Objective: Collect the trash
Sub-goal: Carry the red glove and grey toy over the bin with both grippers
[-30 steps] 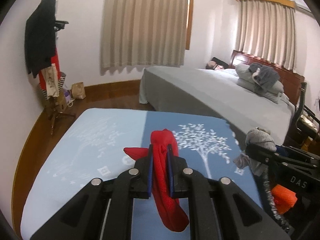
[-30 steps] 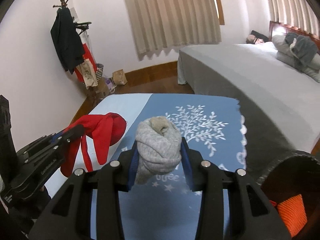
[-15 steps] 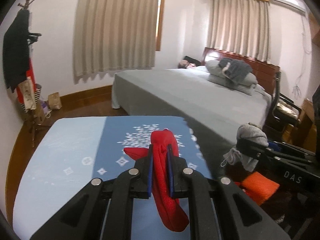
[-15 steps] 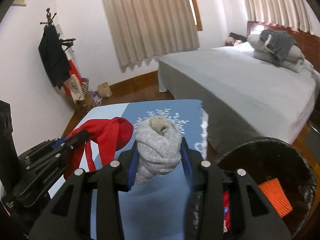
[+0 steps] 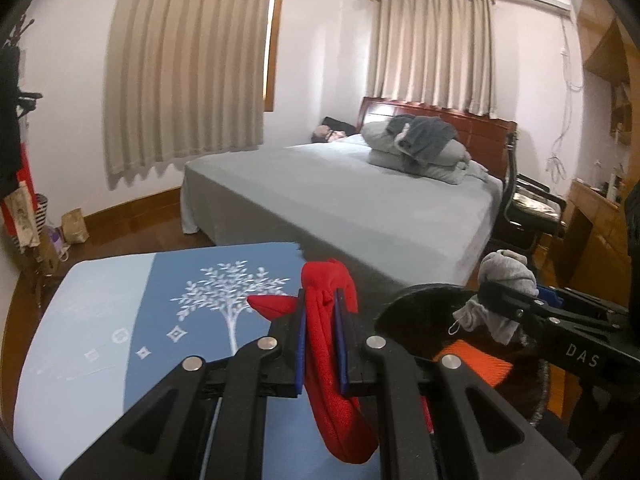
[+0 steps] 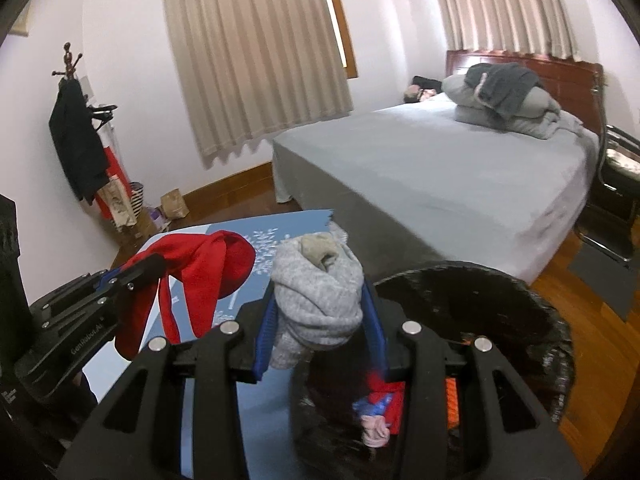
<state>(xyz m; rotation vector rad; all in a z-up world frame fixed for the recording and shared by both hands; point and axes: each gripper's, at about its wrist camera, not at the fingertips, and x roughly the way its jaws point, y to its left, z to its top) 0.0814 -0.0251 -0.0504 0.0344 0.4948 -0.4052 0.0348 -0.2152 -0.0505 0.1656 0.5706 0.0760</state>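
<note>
Black gripper [image 5: 320,344] frames, blue pads, silver screws, white lettering

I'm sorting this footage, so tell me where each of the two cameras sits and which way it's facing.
Left wrist: sits behind the left gripper, looking along its fingers across the blue cloth toward the bed; own fingers clamp a red sock, right gripper at right.
Right wrist: sits behind the right gripper, facing the bed over the black bin; own fingers clamp a grey sock, left gripper at left.
Shared: both socks, cloth, bin, bed, curtains.
</note>
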